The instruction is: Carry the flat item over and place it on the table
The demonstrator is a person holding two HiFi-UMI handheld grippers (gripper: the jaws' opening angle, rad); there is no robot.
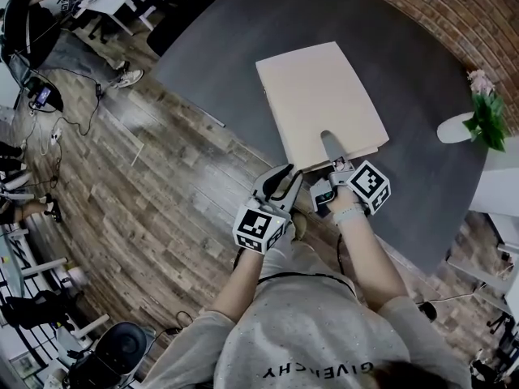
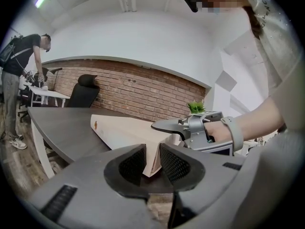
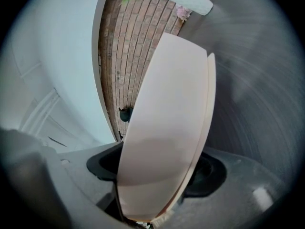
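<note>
Release step, apparently: flat beige paper item on dark grey table. Right gripper spread astride near edge; left gripper parted. Next: withdraw.

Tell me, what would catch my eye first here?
A flat beige item lies on the dark grey table, its near edge between the open jaws of the right hand-held gripper. The left hand-held gripper hovers open at its corner, and a green plant stands at the right.
</note>
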